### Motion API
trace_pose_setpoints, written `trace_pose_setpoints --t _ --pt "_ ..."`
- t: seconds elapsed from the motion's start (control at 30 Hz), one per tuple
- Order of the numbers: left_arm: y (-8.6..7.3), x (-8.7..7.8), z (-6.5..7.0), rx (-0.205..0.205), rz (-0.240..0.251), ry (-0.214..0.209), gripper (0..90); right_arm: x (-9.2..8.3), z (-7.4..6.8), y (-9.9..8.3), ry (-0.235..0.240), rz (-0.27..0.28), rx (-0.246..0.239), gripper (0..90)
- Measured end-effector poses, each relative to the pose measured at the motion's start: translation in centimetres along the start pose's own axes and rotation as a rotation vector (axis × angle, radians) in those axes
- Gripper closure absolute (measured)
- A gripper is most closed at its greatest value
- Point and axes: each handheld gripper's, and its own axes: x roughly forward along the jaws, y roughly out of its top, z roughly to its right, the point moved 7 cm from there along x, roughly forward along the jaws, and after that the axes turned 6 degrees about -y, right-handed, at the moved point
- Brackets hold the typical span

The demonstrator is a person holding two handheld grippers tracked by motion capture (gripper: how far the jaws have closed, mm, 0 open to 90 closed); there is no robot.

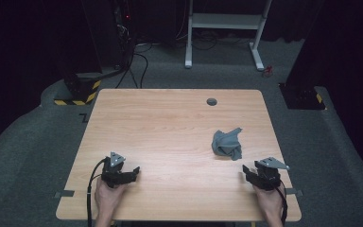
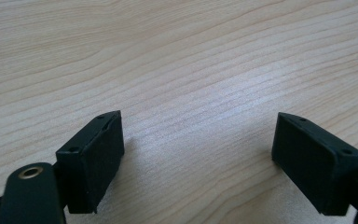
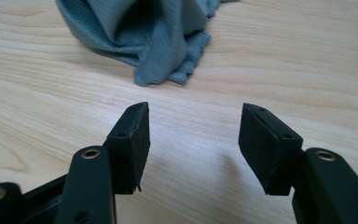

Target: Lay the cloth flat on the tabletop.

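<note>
The grey cloth lies crumpled in a loose heap on the right half of the wooden counter, well in from the far edge and somewhat closer to the right edge than to the centre. It rests on the surface alone, with nothing on it or against it.

The right tool sits low at the near right corner of the counter, held in the person's right hand. It points toward the cloth, which lies just ahead of it and slightly to its left in the high view — near, but clearly apart. In the right gripper view the cloth fills the upper part, its ragged lower hem stopping short of the pads; bare wood shows between hem and tips. The jaws of this tool stand spread, with only counter surface between them; nothing is pinched.

The left tool rests at the near left of the counter in the person's left hand, well apart from the cloth, with a broad stretch of bare wood between. In the left gripper view its pads stand wide apart over plain wood grain — spread, and gripping nothing.

A small round grey grommet is set in the counter near the far edge, beyond the cloth and separate from it. A black cable trails from the left tool off the near edge.
</note>
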Motion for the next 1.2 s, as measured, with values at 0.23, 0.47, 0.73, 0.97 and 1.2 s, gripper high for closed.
trace_pose_setpoints --t 0.23,0.47,0.73,0.97,1.2 --pt "0.0 0.0 0.0 -0.001 0.0 -0.001 16.7 0.1 -1.6 1.2 0.029 0.023 -0.047 44.7" --pt "0.0 0.0 0.0 -0.001 -0.001 -0.001 16.8 0.7 -3.5 2.5 0.067 0.036 -0.103 45.0" --pt "0.0 0.0 0.0 -0.002 -0.001 0.0 16.9 2.0 -5.2 3.9 0.085 0.04 -0.148 43.8" --pt "0.0 0.0 0.0 -0.002 -0.001 0.0 16.9 3.4 -5.9 4.8 0.09 0.024 -0.144 41.9" --pt "0.0 0.0 0.0 0.0 -0.001 0.002 17.1 4.9 -6.0 5.8 0.069 0.001 -0.148 42.2"
